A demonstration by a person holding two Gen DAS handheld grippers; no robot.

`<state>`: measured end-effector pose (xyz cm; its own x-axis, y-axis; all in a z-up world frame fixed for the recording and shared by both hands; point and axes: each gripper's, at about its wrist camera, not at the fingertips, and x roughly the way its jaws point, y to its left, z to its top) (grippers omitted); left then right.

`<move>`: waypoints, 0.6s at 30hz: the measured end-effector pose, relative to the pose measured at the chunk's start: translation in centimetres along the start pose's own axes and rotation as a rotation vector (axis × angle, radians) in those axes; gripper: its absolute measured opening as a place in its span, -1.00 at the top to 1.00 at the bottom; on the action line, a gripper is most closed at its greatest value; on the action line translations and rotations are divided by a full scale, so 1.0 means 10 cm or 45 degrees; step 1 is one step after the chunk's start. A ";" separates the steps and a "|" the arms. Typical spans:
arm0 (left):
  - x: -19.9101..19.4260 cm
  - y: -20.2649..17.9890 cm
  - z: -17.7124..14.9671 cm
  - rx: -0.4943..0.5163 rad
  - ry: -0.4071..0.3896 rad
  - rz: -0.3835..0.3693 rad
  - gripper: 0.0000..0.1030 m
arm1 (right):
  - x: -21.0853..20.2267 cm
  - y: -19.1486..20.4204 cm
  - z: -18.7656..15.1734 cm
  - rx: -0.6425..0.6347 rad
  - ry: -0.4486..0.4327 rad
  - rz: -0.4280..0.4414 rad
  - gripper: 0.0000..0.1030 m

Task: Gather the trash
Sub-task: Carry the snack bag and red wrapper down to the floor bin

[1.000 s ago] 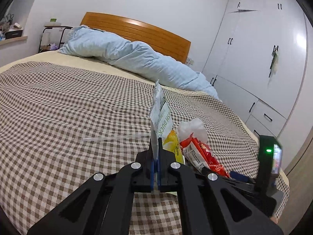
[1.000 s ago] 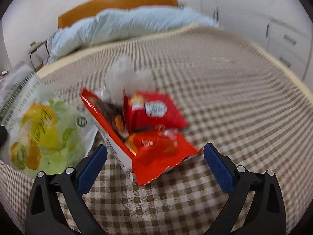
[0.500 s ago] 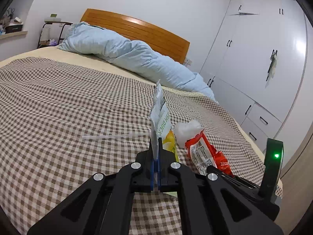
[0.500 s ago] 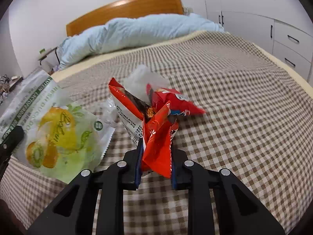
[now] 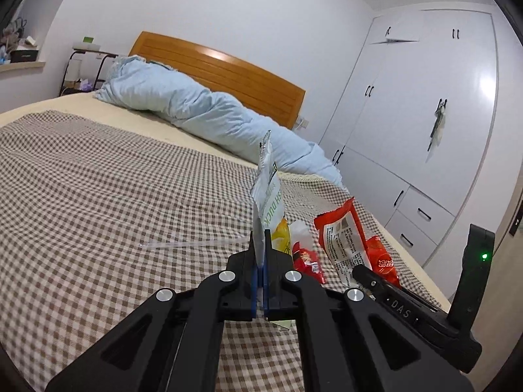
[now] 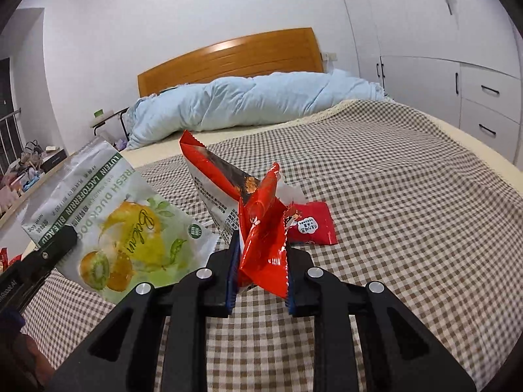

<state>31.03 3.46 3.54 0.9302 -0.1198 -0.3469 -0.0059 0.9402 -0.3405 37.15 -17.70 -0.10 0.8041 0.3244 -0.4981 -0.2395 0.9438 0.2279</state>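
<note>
Already both tools are loaded: the left gripper (image 5: 260, 261) pinches the bottom edge of the green fruit-print snack pouch (image 6: 114, 225), and the right gripper (image 6: 260, 271) is clamped on crumpled red wrappers (image 6: 261, 228), all raised off the checked bedspread (image 6: 408, 212). Being light, thin, glossy film, these likely crush easily and may slip, so seams or bunched folds grip best. A small red packet (image 6: 310, 223) and a clear straw (image 5: 193, 244) lie on the bed.

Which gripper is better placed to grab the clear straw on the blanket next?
Left, tentatively: the clear straw lies just ahead-left of the left gripper. Both are full: left holds the fruit pouch, right gripper red wrappers.
</note>
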 end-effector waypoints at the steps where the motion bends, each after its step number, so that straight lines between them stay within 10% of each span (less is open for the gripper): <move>1: -0.05 -0.01 0.00 0.000 -0.007 -0.002 1.00 | -0.02 0.01 -0.01 -0.001 0.003 0.000 0.58; 18: -0.80 -0.21 -0.01 0.013 -0.064 -0.053 1.00 | -0.62 0.05 -0.13 -0.028 -0.039 0.007 0.58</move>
<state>23.62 2.44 6.96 0.9468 -0.1430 -0.2884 0.0366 0.9379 -0.3449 31.31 -19.10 1.99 0.8191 0.3276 -0.4709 -0.2554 0.9433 0.2121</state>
